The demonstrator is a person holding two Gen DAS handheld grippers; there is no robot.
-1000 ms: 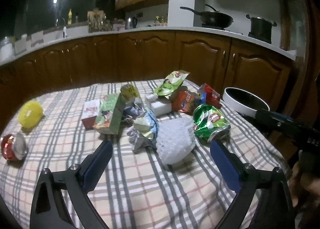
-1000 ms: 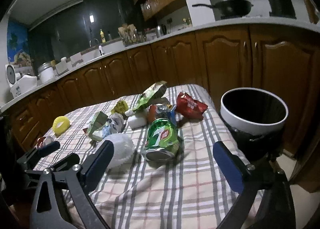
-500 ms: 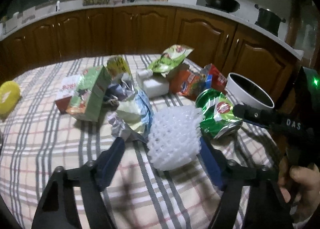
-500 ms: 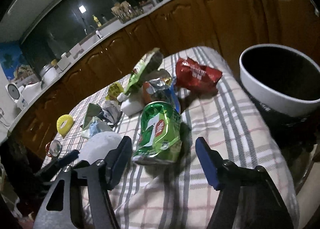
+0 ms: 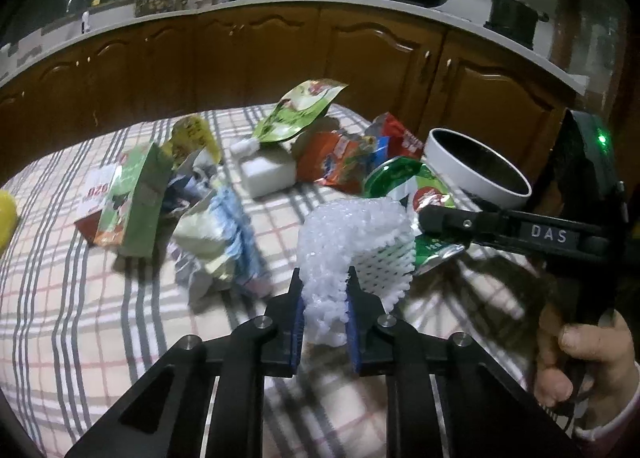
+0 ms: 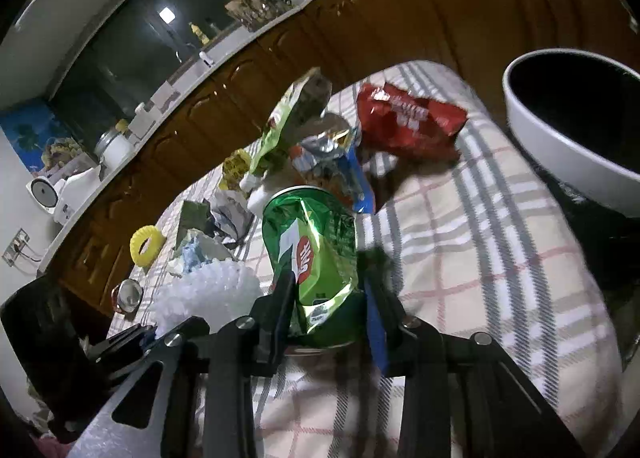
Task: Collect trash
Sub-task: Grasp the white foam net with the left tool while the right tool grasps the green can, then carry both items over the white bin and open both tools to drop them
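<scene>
Checked table (image 5: 100, 338), litter heaped mid-cloth, white bin (image 6: 560, 162) at its far edge. Right gripper (image 6: 330, 298) closing around crushed green can (image 6: 310, 246): light, dented, slick; grip mid-body. Left gripper (image 5: 323, 312) clamped on white foam net (image 5: 356, 242): featherlight, squashy.

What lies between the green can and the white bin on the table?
Only bare checked cloth lies between the green can and the white bin; the right wrist view shows this.
</scene>
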